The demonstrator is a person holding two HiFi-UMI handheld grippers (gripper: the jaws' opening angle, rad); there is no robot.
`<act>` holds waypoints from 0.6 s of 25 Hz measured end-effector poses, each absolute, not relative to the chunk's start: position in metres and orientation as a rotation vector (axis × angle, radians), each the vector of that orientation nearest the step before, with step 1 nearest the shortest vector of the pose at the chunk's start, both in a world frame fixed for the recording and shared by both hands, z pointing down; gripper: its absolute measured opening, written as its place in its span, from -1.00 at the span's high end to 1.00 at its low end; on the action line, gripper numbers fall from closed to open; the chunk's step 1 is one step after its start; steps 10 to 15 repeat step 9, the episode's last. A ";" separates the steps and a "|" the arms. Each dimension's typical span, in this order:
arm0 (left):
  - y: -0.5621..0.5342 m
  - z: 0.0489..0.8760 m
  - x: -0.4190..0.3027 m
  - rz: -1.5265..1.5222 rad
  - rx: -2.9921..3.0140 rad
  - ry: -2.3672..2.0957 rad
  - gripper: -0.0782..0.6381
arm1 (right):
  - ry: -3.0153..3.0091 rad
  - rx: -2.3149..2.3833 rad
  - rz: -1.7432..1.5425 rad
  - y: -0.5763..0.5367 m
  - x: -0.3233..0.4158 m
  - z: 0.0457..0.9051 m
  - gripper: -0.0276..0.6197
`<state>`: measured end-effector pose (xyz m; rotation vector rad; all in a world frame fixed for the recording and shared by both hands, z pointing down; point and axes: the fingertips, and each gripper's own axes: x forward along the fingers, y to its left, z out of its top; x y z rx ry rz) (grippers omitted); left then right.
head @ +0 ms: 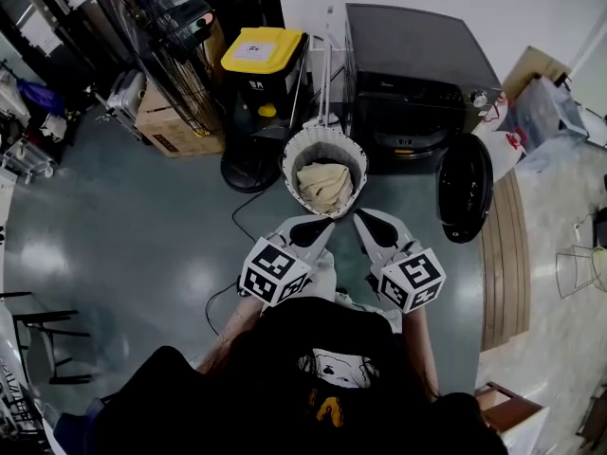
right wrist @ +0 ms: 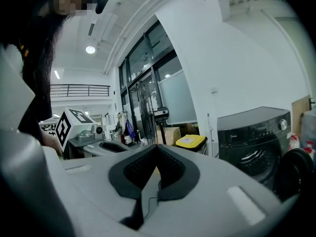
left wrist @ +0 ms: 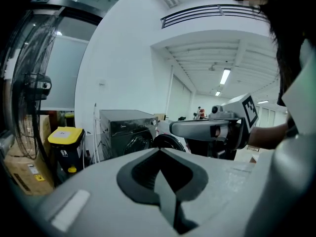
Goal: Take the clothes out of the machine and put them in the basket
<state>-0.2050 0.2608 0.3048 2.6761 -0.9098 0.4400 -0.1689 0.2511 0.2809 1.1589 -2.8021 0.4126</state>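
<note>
1. Nearest the person, at waist level, the left gripper [head: 316, 227] and right gripper [head: 368, 221] are held side by side, with their tips converging toward the basket. Each gripper view shows the pads pressed together with no fabric between them, so both are clenched on nothing. Judgement: they are being carried empty, ready for the next reach.

2. Just beyond the tips, the basket [head: 292, 154] stands on the floor. A cream cloth [head: 325, 186] lies inside it, so at least one item is already delivered. The basket sits directly in front of the machine, presumably to keep each transfer short.

3. Behind the basket is the washing machine [head: 417, 64]. Its round door [head: 465, 190] is swung fully aside to the right, leaving the drum mouth unobstructed for both grippers. No view shows whether clothes remain in the drum.

4. Farther left of the machine stand a yellow-lidded bin [head: 261, 50], a fan [head: 156, 36] and a cardboard box [head: 175, 126]. None of these belongs to the task. A cable [head: 242, 207] trails across the floor beside the basket, which is a possible snag hazard.
</note>
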 end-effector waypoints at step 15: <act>0.267 0.314 -0.201 0.465 2.669 -0.876 0.78 | -2.798 1.157 0.418 0.255 -0.170 0.285 0.89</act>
